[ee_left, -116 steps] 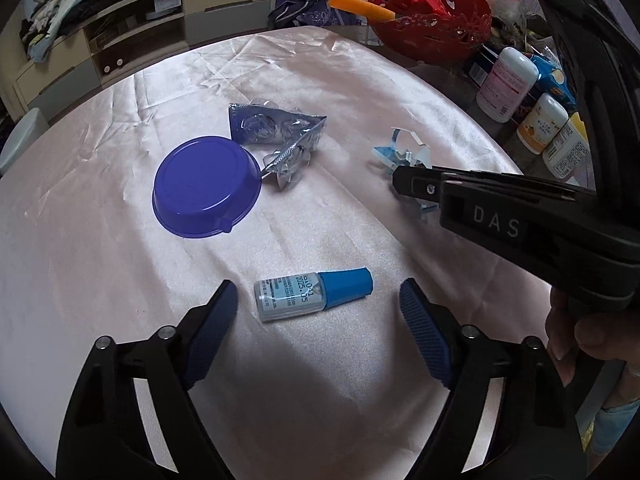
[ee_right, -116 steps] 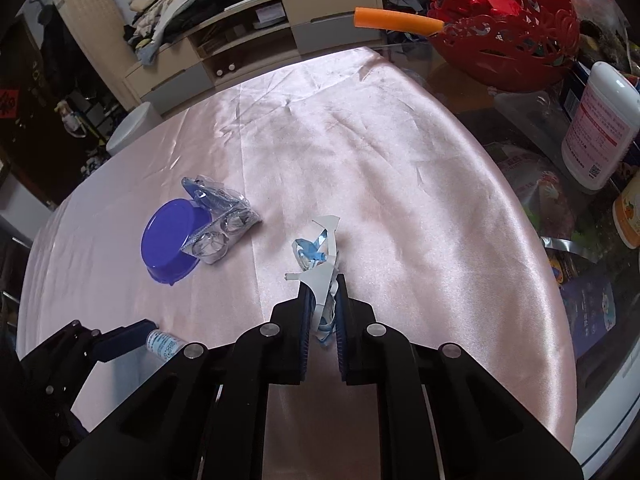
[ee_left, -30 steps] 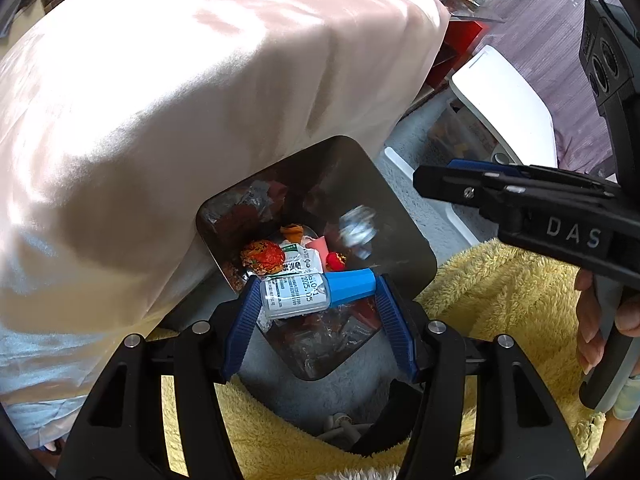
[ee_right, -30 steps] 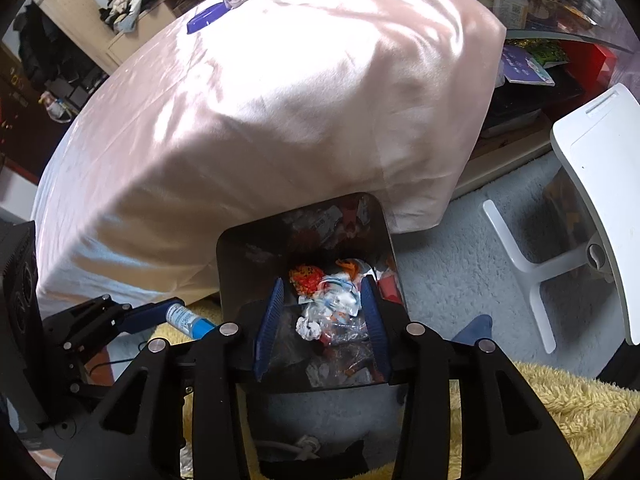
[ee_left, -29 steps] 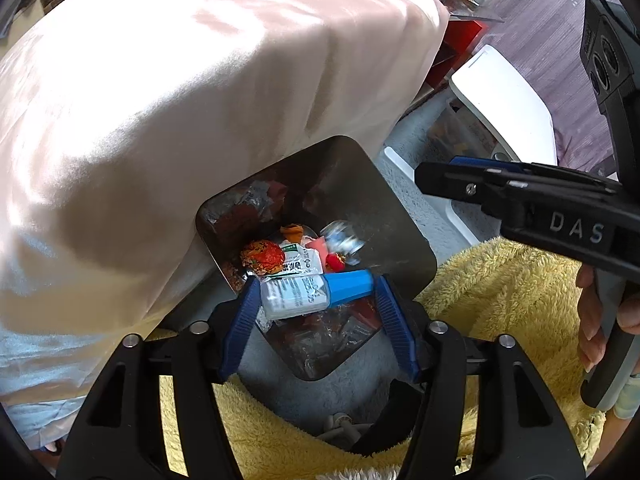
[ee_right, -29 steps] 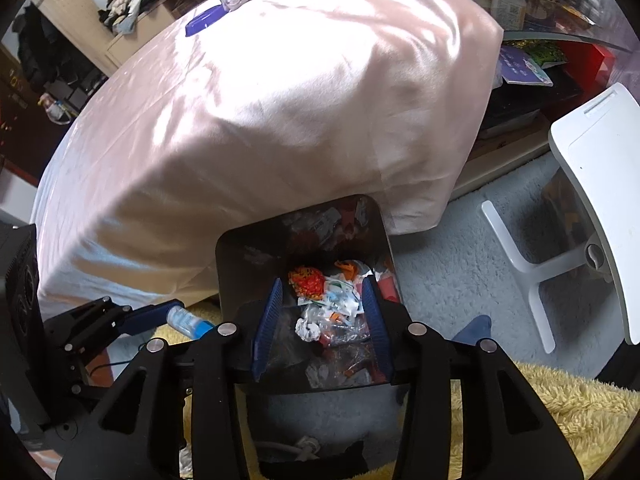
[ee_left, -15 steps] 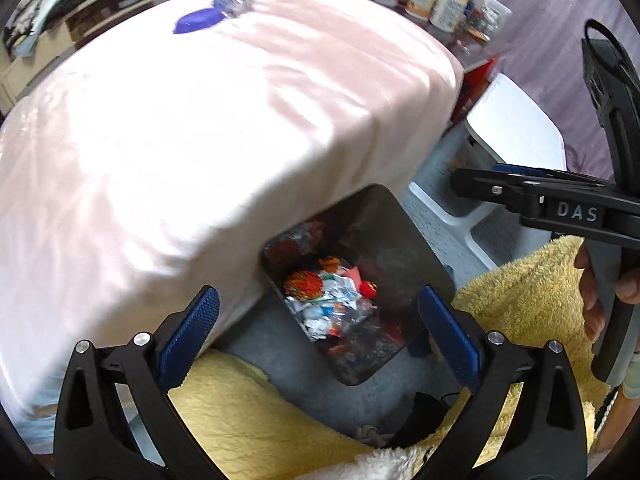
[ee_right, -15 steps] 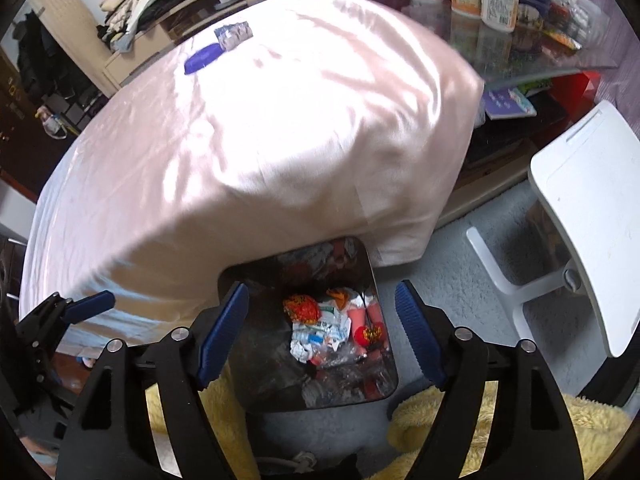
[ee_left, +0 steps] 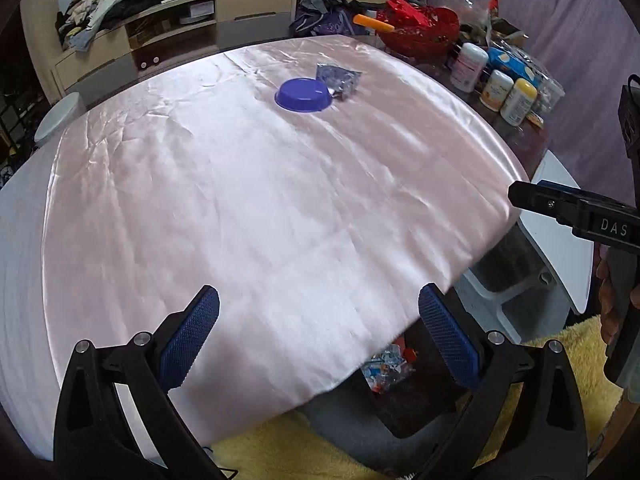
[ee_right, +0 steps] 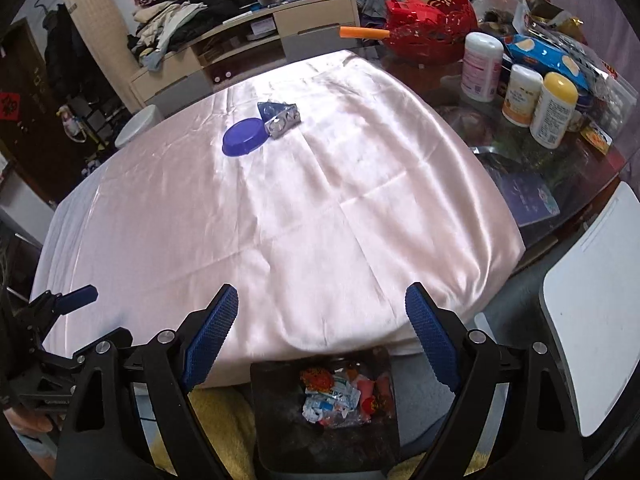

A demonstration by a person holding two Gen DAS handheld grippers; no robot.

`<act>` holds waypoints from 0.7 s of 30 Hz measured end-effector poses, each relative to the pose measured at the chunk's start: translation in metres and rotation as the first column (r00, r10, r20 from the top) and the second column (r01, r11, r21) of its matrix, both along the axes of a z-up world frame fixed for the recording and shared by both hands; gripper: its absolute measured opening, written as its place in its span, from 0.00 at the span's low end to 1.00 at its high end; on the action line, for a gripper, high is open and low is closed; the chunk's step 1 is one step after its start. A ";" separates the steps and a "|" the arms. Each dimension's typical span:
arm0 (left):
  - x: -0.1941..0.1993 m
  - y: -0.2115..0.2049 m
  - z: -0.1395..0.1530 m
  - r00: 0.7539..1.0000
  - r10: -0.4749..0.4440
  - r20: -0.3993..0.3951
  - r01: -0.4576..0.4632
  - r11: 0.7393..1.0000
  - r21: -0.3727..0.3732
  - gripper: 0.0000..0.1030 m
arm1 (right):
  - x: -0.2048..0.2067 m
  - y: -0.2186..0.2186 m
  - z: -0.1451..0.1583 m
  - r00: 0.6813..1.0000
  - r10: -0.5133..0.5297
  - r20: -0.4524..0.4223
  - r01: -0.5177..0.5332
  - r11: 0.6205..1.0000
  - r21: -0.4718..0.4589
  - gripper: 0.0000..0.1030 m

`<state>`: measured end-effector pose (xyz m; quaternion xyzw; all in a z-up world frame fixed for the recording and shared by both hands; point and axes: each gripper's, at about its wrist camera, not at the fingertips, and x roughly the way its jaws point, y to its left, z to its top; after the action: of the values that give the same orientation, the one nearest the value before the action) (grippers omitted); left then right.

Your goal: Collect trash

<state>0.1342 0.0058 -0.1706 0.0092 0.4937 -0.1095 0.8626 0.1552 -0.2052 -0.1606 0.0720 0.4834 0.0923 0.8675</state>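
A blue plastic lid (ee_left: pixel 304 95) and a crumpled clear wrapper (ee_left: pixel 338 78) lie on the far part of the pink-clothed table (ee_left: pixel 248 208); they also show in the right wrist view, the lid (ee_right: pixel 244 137) and the wrapper (ee_right: pixel 280 117). A dark trash bin (ee_right: pixel 276 412) with several wrappers inside stands on the floor below the table's near edge; in the left wrist view only part of the bin (ee_left: pixel 404 392) shows. My left gripper (ee_left: pixel 320 338) is open and empty above the table's near edge. My right gripper (ee_right: pixel 322 338) is open and empty above the bin.
Bottles and jars (ee_right: pixel 520 92) and a red basket (ee_right: pixel 424 32) crowd the table's bare right side. A white stool (ee_right: pixel 592 320) stands right of the bin. A yellow rug (ee_left: pixel 288 452) lies under the bin. A cabinet (ee_right: pixel 248 48) is behind the table.
Both grippers dropped their trash into the bin, opened wide, and rose from the bin back up toward table height, now facing the table top.
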 end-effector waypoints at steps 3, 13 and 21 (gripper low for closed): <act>0.027 0.008 0.001 1.000 0.026 -0.001 -0.026 1.000 0.001 0.92 | 0.027 0.008 0.003 1.000 0.006 0.007 -0.006 1.000 0.002 0.84; 0.109 0.016 -0.011 0.998 0.054 -0.020 -0.054 0.998 0.015 0.92 | 0.123 0.034 -0.002 0.999 0.040 0.000 -0.040 0.999 0.036 0.84; 0.162 0.013 -0.025 0.997 0.056 -0.045 -0.056 0.998 -0.001 0.92 | 0.196 0.062 -0.014 0.998 0.064 -0.007 -0.063 0.997 0.046 0.83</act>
<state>0.2963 0.0188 -0.1955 -0.0080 0.5130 -0.0863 0.8540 0.3509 -0.1434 -0.1746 0.0767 0.4868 0.1306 0.8603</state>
